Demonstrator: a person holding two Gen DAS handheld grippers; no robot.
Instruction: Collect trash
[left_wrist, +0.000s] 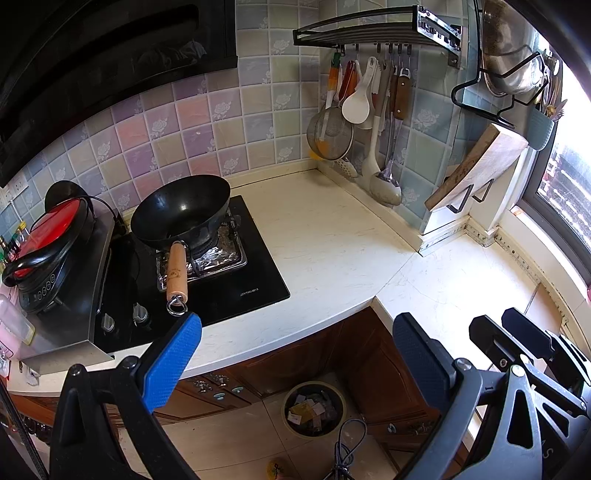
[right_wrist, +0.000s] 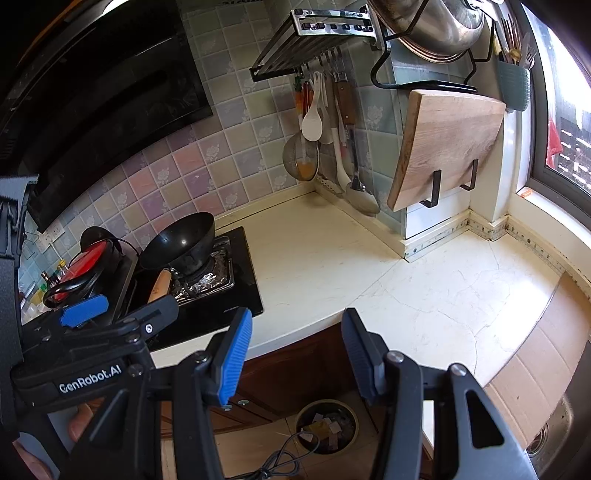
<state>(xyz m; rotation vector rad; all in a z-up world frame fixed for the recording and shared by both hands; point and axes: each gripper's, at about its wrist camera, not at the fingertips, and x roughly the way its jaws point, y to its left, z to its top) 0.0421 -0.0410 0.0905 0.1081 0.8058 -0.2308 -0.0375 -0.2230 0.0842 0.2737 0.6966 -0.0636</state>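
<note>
Trash in the round floor bin (right_wrist: 327, 424) sits below and just ahead of the right gripper (right_wrist: 295, 354), nearer than left gripper (left_wrist: 295, 363) (both spread, empty).

Pastel tiled wall (left_wrist: 192, 122), pale stone counter (left_wrist: 332, 236), sunlit window (right_wrist: 565, 129).

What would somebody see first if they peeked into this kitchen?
Probably the big black wok with its wooden handle, sitting on the foil-lined burner of the black stove at the left. Next, the spoons and strainer hanging in the tiled corner, and the wooden cutting board propped on its wall rack by the window. Down on the floor, below the counter edge, stands a round trash bin with scraps inside.
</note>
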